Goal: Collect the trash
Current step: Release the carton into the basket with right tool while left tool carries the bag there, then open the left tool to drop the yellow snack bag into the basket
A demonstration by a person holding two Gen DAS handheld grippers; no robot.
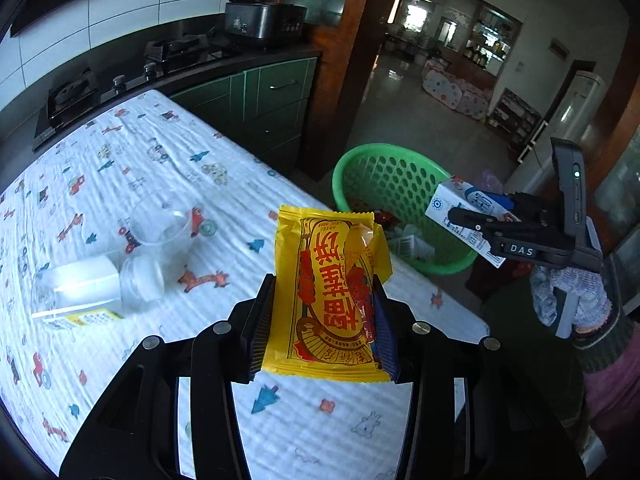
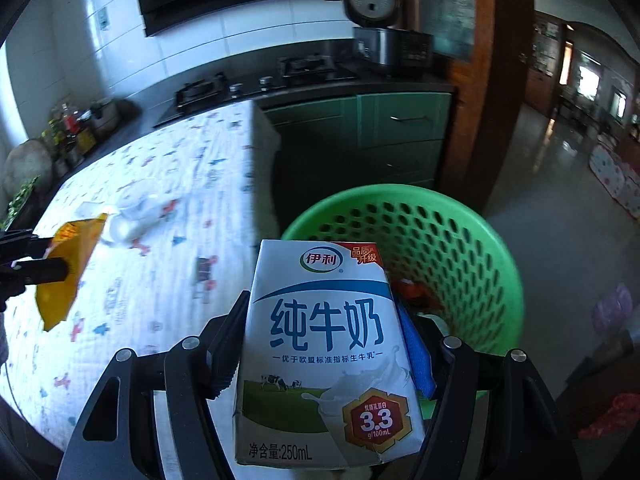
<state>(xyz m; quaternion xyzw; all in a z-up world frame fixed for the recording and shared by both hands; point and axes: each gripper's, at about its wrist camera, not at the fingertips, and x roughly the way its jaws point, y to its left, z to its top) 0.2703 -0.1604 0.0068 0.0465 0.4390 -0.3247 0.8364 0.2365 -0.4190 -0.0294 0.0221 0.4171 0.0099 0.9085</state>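
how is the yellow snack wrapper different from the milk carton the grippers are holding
The yellow snack wrapper is a flat, crinkled packet with red print; the milk carton is a rigid white box with blue lettering. The left gripper holds the wrapper over the patterned tablecloth, while the right gripper holds the carton at the green basket, whose rim shows right behind it. Both are clamped between gripper pads, clear of the table.

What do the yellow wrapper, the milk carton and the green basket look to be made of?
Yellow wrapper: thin glossy plastic film, creased with crimped ends. Milk carton: coated printed paperboard, sharp folded edges. Green basket: smooth moulded plastic, wall full of holes.
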